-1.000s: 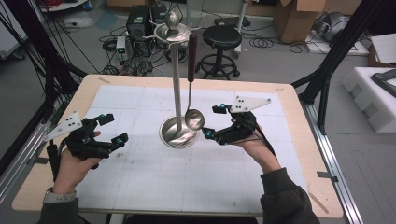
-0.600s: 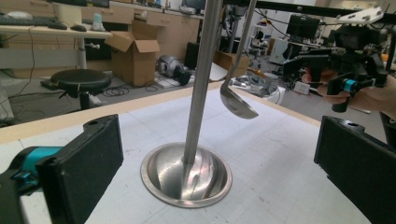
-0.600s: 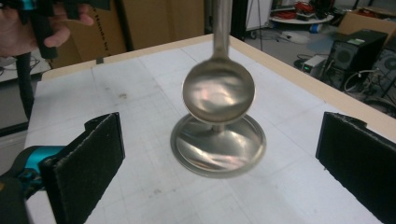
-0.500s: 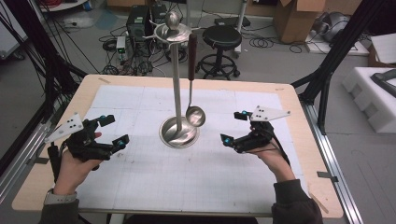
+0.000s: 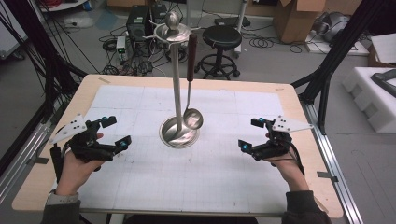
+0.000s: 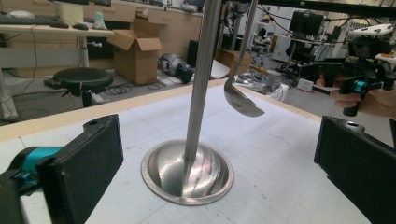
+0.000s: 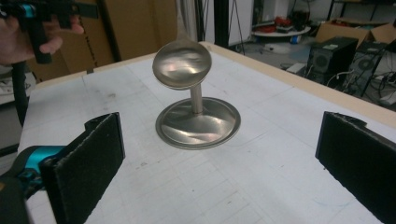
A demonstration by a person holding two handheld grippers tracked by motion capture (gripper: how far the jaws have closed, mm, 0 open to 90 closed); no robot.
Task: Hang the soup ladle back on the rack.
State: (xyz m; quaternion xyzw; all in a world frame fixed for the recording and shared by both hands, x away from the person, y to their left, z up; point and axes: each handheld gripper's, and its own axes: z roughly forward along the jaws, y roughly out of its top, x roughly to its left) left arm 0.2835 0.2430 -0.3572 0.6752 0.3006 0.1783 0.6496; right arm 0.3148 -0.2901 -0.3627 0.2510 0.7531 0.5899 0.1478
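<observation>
A steel utensil stand (image 5: 177, 84) rises from a round dished base (image 5: 172, 138) at the middle of the table. A ladle (image 5: 192, 119) with a dark brown handle hangs from the stand's top ring, its bowl just above the base. In the left gripper view the ladle bowl (image 6: 240, 99) hangs right of the pole (image 6: 201, 79). The right gripper view faces the back of the ladle bowl (image 7: 182, 58) above the base (image 7: 198, 123). My left gripper (image 5: 116, 132) is open, left of the stand. My right gripper (image 5: 250, 134) is open, well right of it. Both hold nothing.
A white gridded mat (image 5: 196, 182) covers the wooden table (image 5: 299, 121). Behind the table are a black stool (image 5: 224, 37), cables and electronics on the floor. Cardboard boxes (image 5: 299, 18) and white foam (image 5: 373, 88) lie to the right. Black frame legs flank the table.
My right gripper has drawn back from the ladle, moving right and toward the table's near side. The ladle now hangs free on the stand. My left gripper has hardly moved.
</observation>
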